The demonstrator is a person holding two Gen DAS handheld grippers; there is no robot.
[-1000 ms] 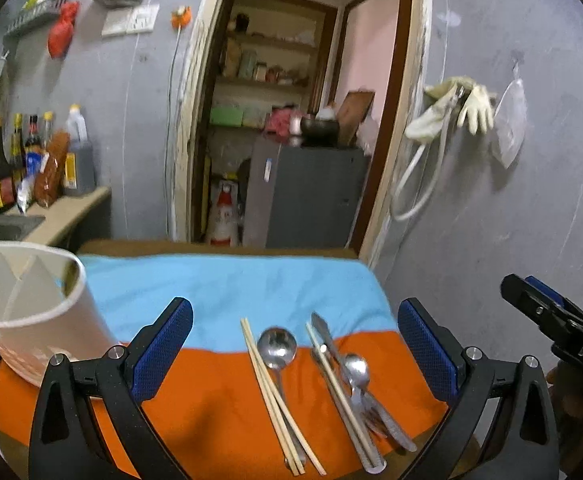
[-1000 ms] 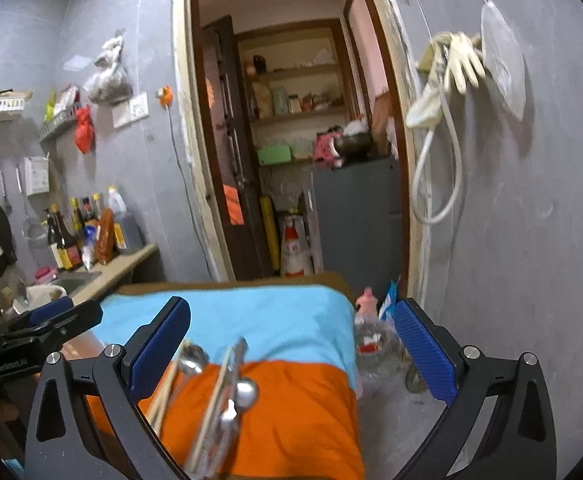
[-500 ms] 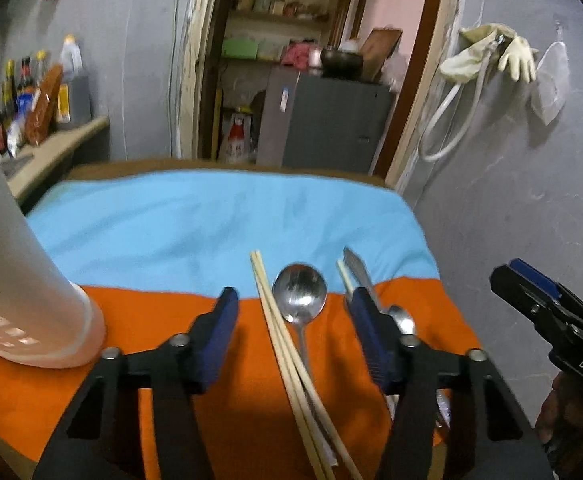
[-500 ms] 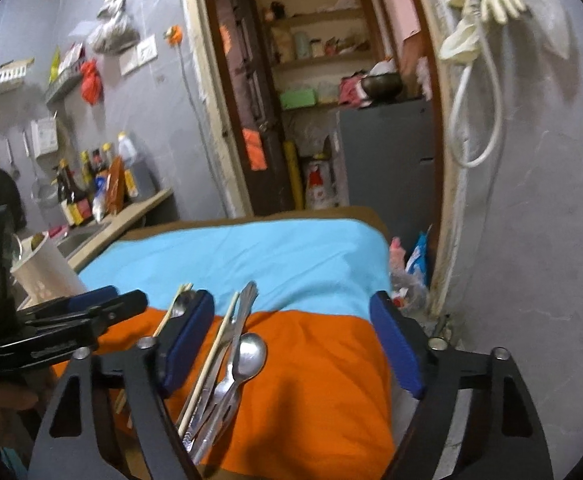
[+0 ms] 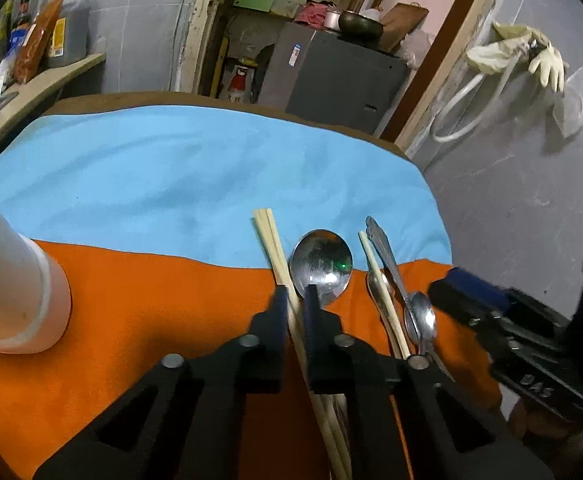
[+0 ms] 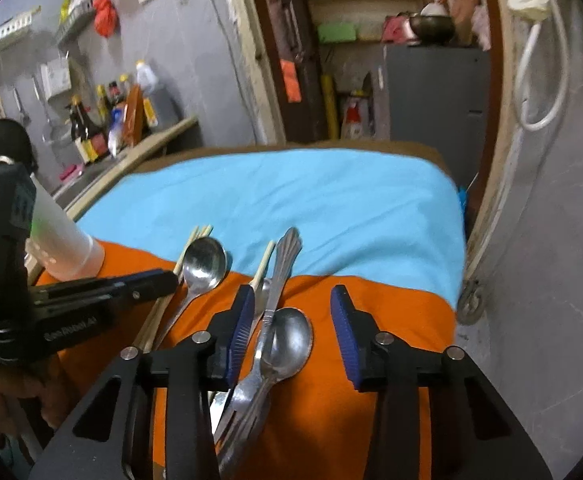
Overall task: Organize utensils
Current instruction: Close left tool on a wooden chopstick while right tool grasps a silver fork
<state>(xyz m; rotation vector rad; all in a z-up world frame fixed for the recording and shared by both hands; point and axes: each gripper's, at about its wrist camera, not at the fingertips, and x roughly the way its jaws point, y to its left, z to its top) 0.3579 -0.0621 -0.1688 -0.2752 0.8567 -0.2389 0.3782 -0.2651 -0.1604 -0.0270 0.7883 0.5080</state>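
Observation:
A pair of wooden chopsticks (image 5: 272,245) lies on the orange and blue cloth (image 5: 163,184), and my left gripper (image 5: 294,300) is shut on it low over the cloth. A big metal spoon (image 5: 322,265) lies just to its right. Further right lie a single chopstick (image 5: 375,268), a knife handle (image 5: 383,248) and a small spoon (image 5: 422,316). My right gripper (image 6: 291,320) is open, its jaws either side of a metal spoon (image 6: 287,340) and the knife (image 6: 281,268). A white utensil holder (image 5: 7,276) stands at the left.
The table's right edge drops off close to the grey wall (image 5: 523,200). A counter with bottles (image 6: 107,120) is at the left. A doorway with a grey cabinet (image 5: 339,76) lies beyond the table's far edge.
My left gripper has gone down and forward and closed from wide open onto the chopsticks. My right gripper has dropped over the right-hand cutlery, its jaws narrowed but still open.

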